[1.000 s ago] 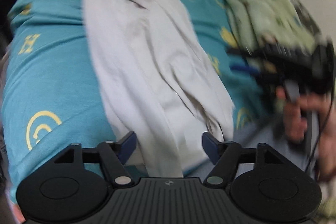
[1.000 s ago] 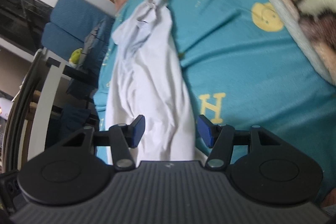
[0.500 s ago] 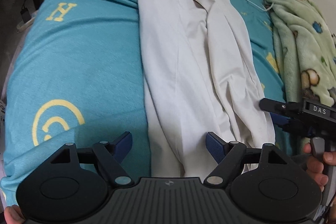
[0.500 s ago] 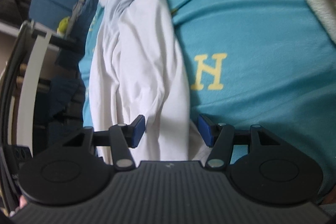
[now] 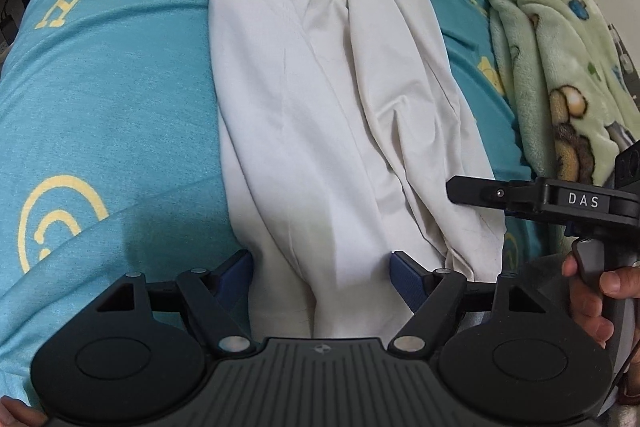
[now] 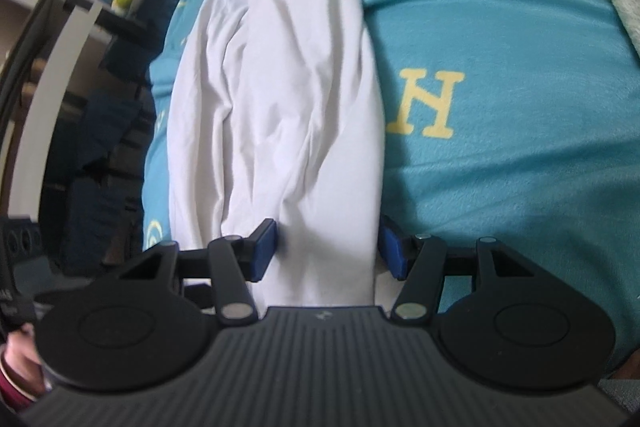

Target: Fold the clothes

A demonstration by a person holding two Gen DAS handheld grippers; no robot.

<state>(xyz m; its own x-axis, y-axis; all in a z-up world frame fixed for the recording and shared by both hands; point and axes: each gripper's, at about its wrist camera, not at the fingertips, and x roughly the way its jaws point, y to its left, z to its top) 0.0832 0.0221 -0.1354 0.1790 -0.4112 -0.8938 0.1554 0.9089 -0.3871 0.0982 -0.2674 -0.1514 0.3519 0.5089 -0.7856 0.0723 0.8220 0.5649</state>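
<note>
From the left wrist view, a white shirt [image 5: 332, 107] lay long and narrow on the blue bed sheet [image 5: 120, 87], with its sides bunched in toward the middle and many wrinkles. A green blanket [image 5: 560, 47] sat at the far right side of the bed. The left gripper [image 5: 322, 267] was wide open, and the near end of the shirt ran between its two blue pads. It held nothing; I could not tell if the pads touched the cloth. The right gripper [image 5: 472, 189] showed at the right, just beside the shirt's edge, with a hand [image 5: 592, 299] on its handle.

To do this step well, I think each gripper should pinch only the near edge of the shirt, one at each corner, and both should lift together so the fold comes out even.

From the right wrist view, the shirt [image 6: 280, 87] stretched away up the sheet [image 6: 500, 147]. The right gripper [image 6: 326, 249] was open too, with its pads on either side of the shirt's near end. It gripped nothing. Furniture past the bed was blurry.
</note>
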